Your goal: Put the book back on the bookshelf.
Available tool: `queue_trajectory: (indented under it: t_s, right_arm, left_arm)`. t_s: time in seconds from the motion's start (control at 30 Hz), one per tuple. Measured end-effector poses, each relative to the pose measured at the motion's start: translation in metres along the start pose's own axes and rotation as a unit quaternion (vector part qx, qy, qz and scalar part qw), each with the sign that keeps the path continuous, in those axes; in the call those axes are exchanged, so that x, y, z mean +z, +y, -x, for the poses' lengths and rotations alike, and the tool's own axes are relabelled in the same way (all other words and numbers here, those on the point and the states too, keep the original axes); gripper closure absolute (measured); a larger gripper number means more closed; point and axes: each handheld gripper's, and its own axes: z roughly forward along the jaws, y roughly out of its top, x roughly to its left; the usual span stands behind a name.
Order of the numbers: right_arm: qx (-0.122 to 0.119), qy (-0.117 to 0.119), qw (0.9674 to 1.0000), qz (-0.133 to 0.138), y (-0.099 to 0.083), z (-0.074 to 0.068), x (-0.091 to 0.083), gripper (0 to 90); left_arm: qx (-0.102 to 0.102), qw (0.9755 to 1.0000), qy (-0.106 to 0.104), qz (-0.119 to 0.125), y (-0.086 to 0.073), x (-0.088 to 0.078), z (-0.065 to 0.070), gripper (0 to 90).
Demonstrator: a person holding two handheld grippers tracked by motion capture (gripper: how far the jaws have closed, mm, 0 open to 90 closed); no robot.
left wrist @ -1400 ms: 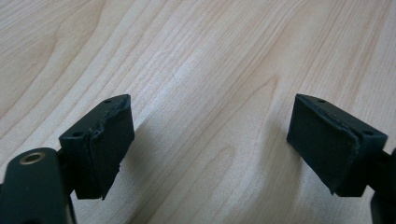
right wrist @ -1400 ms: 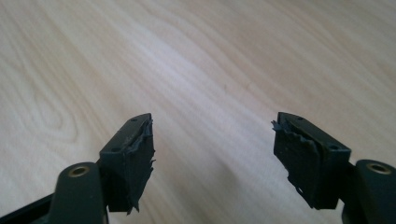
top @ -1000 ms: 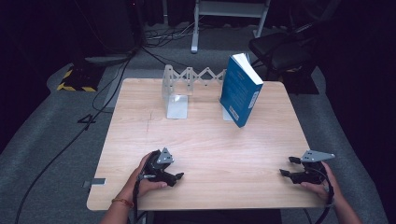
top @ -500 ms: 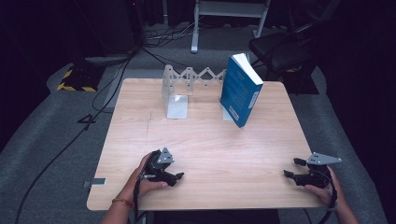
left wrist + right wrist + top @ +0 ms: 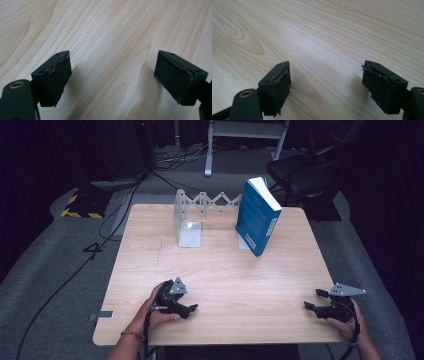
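Grain of bare desk between my left hand-held gripper's wide jaws; right hand-held gripper just widened, empty; overhead adds leaning blue book.

Little can be read here. On the grey floor mat left of the table, a large dark figure "4" is marked. The blue book standing at the far side of the table carries a pale patch of print on its cover, too small and blurred to make out. The black-and-yellow striped marking on the floor beyond the mat bears no letters or numbers.
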Motion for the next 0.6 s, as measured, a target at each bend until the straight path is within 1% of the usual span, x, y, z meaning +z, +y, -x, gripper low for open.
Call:
queue_trajectory:
  t_s: [0.6]
  right_arm:
    - [0.001, 0.000, 1.0000, 0.000, 0.0000, 0.0001, 0.0000, 23.2]
  left_arm:
    - [-0.001, 1.0000, 0.000, 0.000, 0.0007, 0.0007, -0.0006, 14.5]
